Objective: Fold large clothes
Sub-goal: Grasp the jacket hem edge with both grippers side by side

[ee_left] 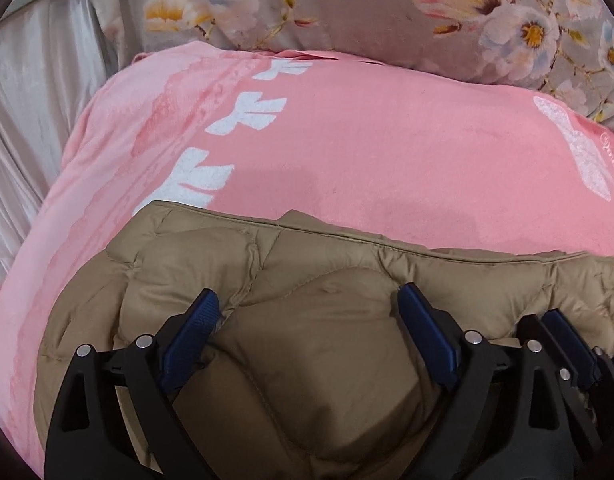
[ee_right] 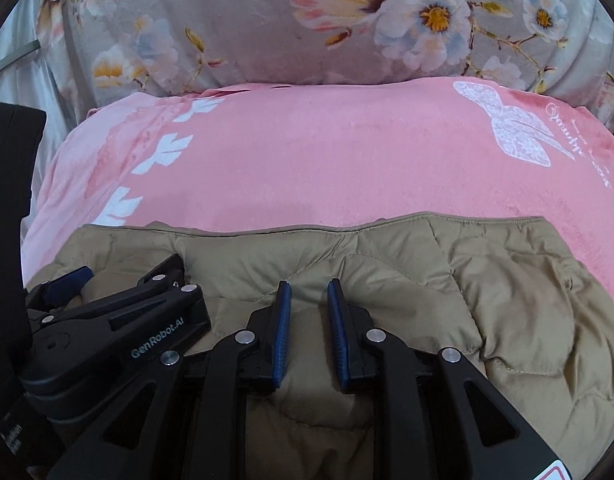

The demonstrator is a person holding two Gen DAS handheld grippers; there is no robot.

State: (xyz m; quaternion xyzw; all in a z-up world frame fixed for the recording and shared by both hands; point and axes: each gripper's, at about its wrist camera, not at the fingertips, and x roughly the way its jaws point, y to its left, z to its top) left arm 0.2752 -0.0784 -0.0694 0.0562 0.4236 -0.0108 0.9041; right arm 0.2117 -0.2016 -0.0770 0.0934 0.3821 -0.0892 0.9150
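A tan quilted puffer jacket [ee_left: 307, 320] lies folded on a pink blanket [ee_left: 347, 140]. It also shows in the right wrist view [ee_right: 487, 288]. My left gripper [ee_left: 309, 300] is wide open, its blue pads pressing down on the jacket's puffy top. My right gripper [ee_right: 309, 286] sits beside it over the jacket's middle, its fingers a narrow gap apart with no cloth between them. In the left wrist view the right gripper [ee_left: 563, 336] shows at the far right. In the right wrist view the left gripper [ee_right: 119, 304] shows at the left.
The pink blanket [ee_right: 327, 160] with white leaf and bow prints covers the bed. A grey floral pillow [ee_right: 347, 20] lies along its far edge; it also shows in the left wrist view [ee_left: 347, 4]. A white satin sheet [ee_left: 35, 112] is at the left.
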